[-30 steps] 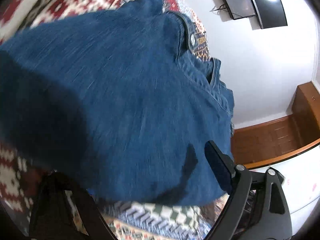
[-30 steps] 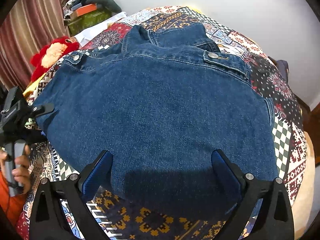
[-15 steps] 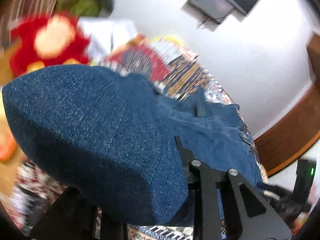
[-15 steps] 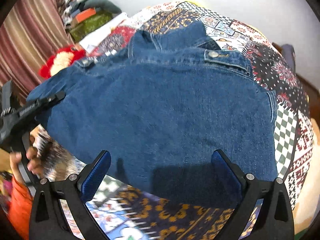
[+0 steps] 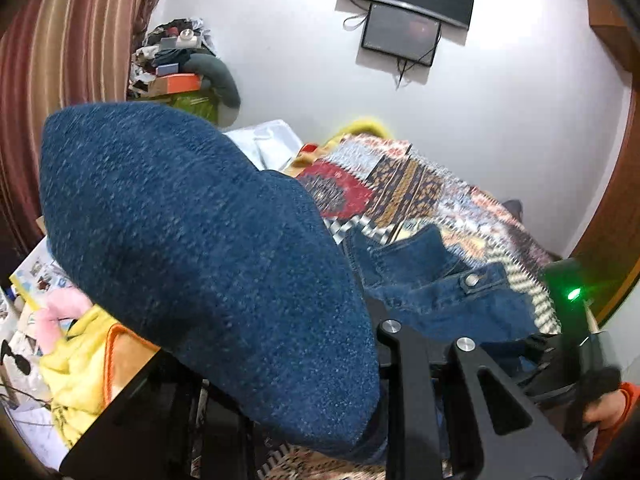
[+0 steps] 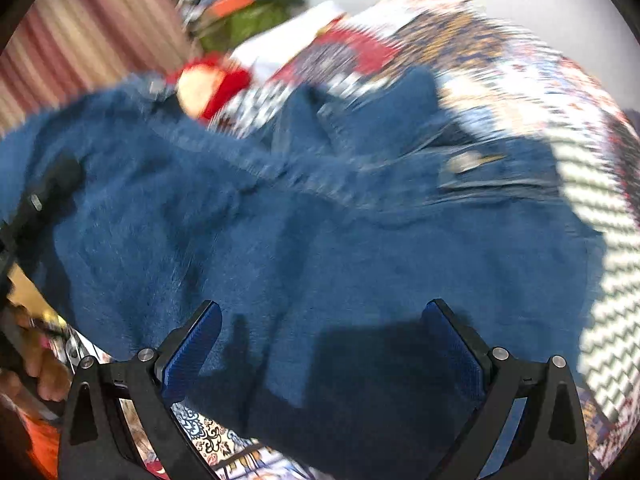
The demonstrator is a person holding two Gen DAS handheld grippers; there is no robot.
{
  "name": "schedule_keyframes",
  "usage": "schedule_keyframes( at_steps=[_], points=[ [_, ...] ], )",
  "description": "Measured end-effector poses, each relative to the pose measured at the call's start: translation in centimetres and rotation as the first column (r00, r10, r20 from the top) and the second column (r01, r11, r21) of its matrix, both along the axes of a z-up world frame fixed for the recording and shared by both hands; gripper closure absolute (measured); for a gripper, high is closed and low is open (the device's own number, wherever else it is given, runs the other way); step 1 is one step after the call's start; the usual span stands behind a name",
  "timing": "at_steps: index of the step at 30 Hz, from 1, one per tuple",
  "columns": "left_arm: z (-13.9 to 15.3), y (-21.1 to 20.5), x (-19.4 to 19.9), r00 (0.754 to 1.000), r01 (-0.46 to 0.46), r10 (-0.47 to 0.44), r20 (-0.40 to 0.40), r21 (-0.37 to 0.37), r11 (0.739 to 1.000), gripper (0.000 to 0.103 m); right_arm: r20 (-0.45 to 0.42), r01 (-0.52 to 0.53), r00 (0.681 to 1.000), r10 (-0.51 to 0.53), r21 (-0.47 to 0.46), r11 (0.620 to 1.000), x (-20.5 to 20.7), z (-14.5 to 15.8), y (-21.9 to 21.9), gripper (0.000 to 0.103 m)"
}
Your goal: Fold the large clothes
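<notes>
One denim jacket (image 6: 360, 248), two grippers, one patterned bedspread (image 5: 404, 184)

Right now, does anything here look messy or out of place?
Yes. One side of the denim jacket is hoisted off the patterned bedspread, clamped in the left gripper, so it hangs lopsided. Behind the bed, a pile of clutter is stacked untidily against the wall.

Denim jacket (image 5: 208, 264) dark blue, bedspread (image 5: 404, 184) multicolour patchwork, curtain (image 5: 60, 40) upper left maroon-striped, right gripper pads (image 6: 192, 352) blue.
</notes>
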State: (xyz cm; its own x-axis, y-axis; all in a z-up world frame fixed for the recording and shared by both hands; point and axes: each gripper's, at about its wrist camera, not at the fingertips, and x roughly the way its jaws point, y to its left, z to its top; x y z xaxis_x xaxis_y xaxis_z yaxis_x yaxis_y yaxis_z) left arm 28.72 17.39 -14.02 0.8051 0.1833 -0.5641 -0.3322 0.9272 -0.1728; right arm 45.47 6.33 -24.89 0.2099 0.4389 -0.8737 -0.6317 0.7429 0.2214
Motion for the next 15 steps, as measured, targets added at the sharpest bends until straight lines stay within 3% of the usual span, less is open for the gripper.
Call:
schedule_keyframes(
  at_steps=[6,9,12,15],
  points=[
    [-1.5,-3.4,1.9,0.997,0.021,-0.011,-0.073,0.138,0.990,0.078,0.086,-0.092,0.991,0.101,-0.105,0.990,-1.8,-2.4,2.2,0.000],
    [-0.7,-5.7,3.2,0.996,0.070,-0.059,-0.059,0.203,0.977,0.078,0.031,-0.147,0.988,0.150,-0.087,0.985,-1.4,-1.7,1.1,0.000],
    [0.6,-8.2,4.7,0.992,0.125,-0.121,-0.029,0.248,0.961,0.079,-0.040,-0.050,0.998,0.050,0.007,0.999,-0.2,-0.3,-3.0,0.000],
    [2.0,-12.1,6.5,0.980,0.191,-0.200,-0.006,0.316,0.929,0.079,-0.034,0.081,0.996,-0.079,0.076,0.994,0.7,1.8,-9.1,0.000]
  ],
)
